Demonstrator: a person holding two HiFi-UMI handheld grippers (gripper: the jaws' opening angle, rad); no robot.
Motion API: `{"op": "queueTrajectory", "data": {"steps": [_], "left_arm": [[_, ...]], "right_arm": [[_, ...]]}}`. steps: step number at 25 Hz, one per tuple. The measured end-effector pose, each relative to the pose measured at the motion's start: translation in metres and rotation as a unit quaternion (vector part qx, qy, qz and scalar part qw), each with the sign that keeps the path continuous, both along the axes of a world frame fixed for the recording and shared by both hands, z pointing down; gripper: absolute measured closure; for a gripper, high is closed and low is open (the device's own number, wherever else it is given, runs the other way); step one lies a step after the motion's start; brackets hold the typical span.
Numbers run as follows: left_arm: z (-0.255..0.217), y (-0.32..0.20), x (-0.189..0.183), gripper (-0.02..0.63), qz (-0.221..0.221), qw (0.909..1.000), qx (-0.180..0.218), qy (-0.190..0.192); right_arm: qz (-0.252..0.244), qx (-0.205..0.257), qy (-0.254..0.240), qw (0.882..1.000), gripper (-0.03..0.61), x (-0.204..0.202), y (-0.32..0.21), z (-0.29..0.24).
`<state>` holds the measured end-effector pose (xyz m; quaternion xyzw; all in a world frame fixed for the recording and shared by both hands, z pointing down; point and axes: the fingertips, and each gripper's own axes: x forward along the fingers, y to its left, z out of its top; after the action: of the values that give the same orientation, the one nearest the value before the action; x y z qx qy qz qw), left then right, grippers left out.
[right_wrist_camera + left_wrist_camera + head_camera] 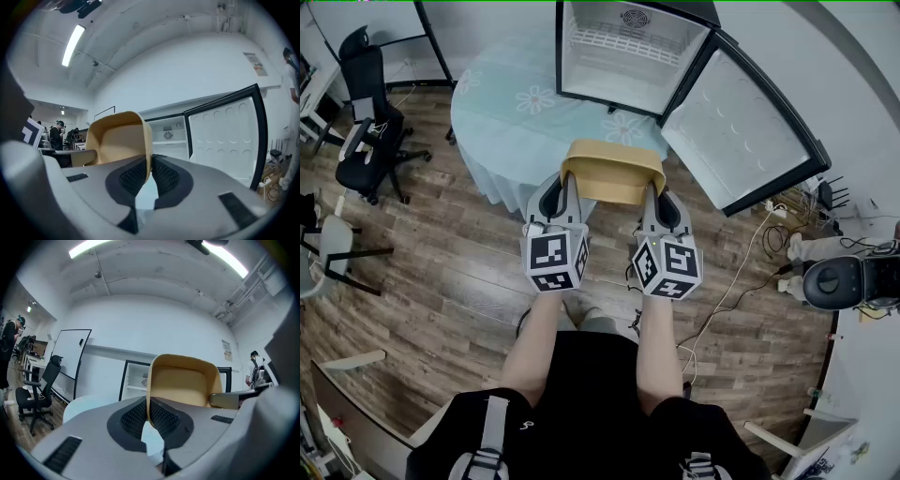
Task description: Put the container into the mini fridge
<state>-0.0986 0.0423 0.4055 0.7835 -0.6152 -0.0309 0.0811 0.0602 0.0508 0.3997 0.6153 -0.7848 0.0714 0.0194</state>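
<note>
**Container held at both ends, fridge straight ahead**

The tan container (614, 173) hangs in the air between the two grippers, over the near edge of the round worktop (502, 122). The left gripper (567, 186) has its fingers (133, 417) closed on the container's left wall. The right gripper (654, 190) is clamped the same way on the right wall. Each wall is pinched thin between the pads, and both grippers point roughly level.

The container's long side runs from one gripper to the other, square across the mouth of the mini fridge (623, 56). The fridge stands on the worktop directly beyond the container, with a gap between them. Its door (741, 131) is swung wide to the right, so I judge the way in is forward, neither hand the nearer.

The container looks empty. Inside the fridge I see a wire shelf (614, 39) up high and nothing stored.
</note>
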Motion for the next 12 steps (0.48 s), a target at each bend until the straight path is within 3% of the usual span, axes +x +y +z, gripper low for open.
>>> {"op": "queueTrajectory", "data": {"steps": [12], "left_arm": [[-0.007, 0.0, 0.025, 0.601, 0.004, 0.9998, 0.006, -0.016]], "right_arm": [[0.003, 0.005, -0.002, 1.0, 0.552, 0.024, 0.0, -0.003]]}}
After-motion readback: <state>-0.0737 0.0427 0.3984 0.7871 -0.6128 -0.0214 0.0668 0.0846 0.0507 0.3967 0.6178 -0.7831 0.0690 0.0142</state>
